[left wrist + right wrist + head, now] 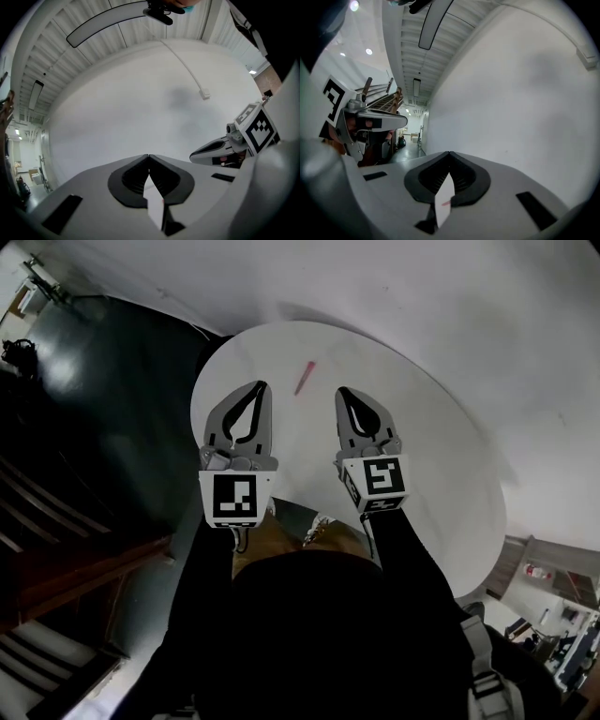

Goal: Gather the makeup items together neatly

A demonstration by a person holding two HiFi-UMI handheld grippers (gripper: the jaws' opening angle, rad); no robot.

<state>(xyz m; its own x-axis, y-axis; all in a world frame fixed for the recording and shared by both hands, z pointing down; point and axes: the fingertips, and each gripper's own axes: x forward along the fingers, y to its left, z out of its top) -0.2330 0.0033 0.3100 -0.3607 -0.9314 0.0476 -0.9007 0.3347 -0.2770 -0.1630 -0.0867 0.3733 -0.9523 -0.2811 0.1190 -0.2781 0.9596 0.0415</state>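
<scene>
I have both tools pressed together with nothing in them, left tool (259, 388) and right tool (344, 393). The pink makeup stick (306, 377) lies on the white desk (441, 456) just ahead, between the two tips and about equally near each — its long axis slants away toward the right.

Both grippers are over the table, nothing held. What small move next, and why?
Probably open the right gripper and ease it toward the pink stick: its jaws are shut and empty, and the stick lies just ahead.
</scene>
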